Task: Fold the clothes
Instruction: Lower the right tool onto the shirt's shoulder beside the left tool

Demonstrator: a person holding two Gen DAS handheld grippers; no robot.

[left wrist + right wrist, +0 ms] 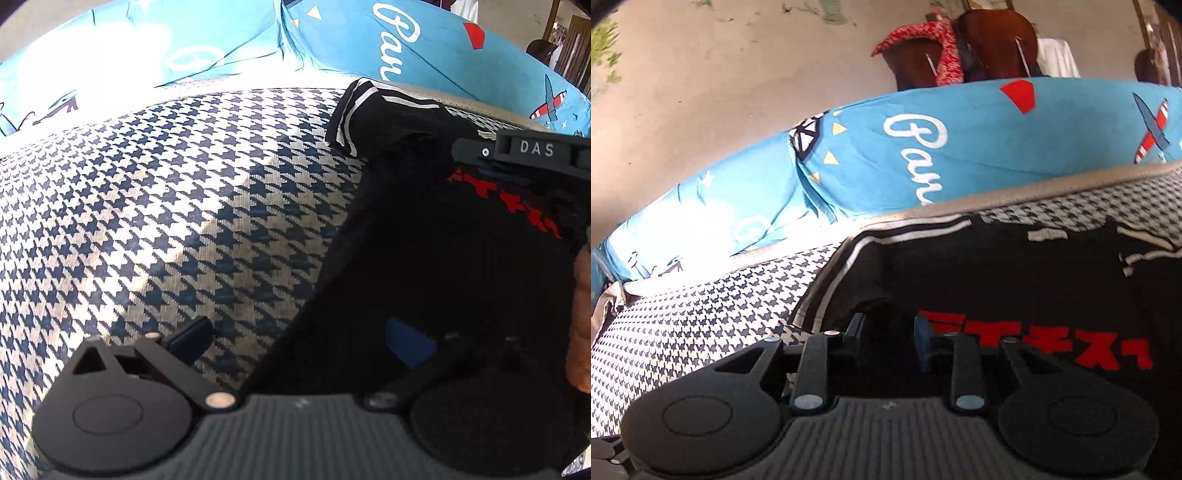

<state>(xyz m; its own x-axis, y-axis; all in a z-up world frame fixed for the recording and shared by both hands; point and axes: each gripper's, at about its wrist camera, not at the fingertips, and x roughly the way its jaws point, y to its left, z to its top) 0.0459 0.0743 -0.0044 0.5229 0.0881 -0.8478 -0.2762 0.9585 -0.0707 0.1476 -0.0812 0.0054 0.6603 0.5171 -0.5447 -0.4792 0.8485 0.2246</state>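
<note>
A black T-shirt (1015, 280) with red print and white-striped sleeves lies on the houndstooth cushion (166, 206). In the right wrist view my right gripper (888, 328) is nearly closed, with a lump of black cloth by the left sleeve (846, 254) pinched between its fingers. In the left wrist view that striped sleeve (373, 110) is raised and bunched beside the right tool's black housing marked DAS (535, 149). My left gripper (299, 341) stands wide open at the shirt's side edge. Its blue pad (406, 343) is over the black cloth and its other finger (192, 338) is over the cushion.
A blue printed cover (923, 147) runs along the back of the cushion. Behind it stand a wooden chair with a red cloth (945, 55) and a pale wall. A hand (580, 314) shows at the right edge of the left wrist view.
</note>
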